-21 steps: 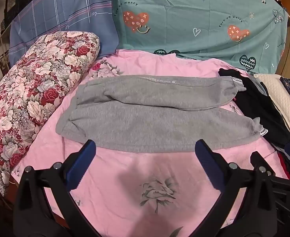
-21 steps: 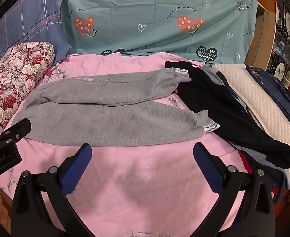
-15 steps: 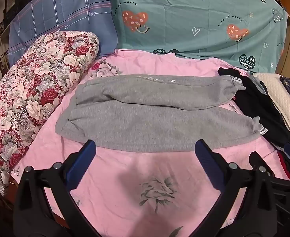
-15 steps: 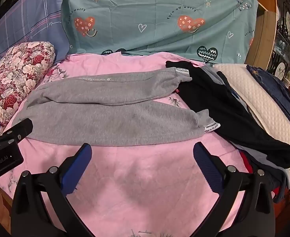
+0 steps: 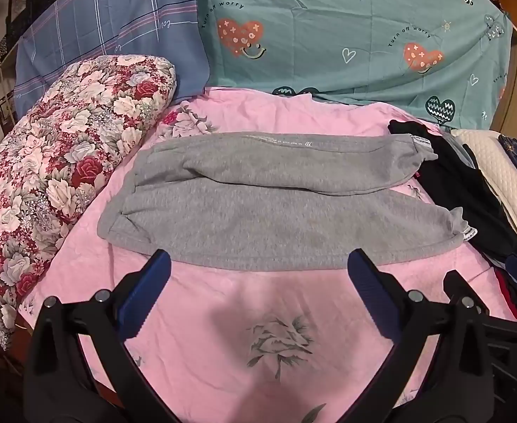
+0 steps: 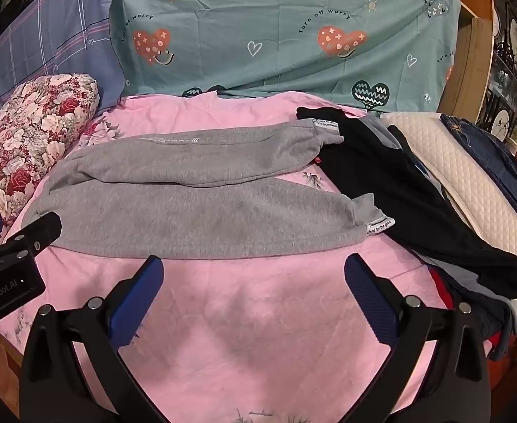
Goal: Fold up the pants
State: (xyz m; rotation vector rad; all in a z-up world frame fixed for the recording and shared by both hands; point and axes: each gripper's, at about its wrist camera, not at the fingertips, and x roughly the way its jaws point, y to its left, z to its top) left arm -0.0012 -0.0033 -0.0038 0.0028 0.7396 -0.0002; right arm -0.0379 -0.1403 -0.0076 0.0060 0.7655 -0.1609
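Observation:
Grey sweatpants (image 5: 276,204) lie spread on the pink bedsheet (image 5: 223,317), waistband at the left, two legs running right with cuffs and white labels at the right ends. They also show in the right wrist view (image 6: 195,208). My left gripper (image 5: 258,268) is open and empty, its tips just short of the near edge of the pants. My right gripper (image 6: 253,271) is open and empty, also just short of the near edge. The left gripper's body shows at the left edge of the right wrist view (image 6: 15,257).
A floral pillow (image 5: 54,162) lies at the left. A pile of black and dark clothes (image 6: 417,197) and a cream quilted pad (image 6: 477,176) lie at the right. A teal heart-print sheet (image 6: 293,35) and a blue plaid sheet (image 5: 117,28) hang behind.
Both grippers have drifted very slightly; the pants lie as before and both stay open.

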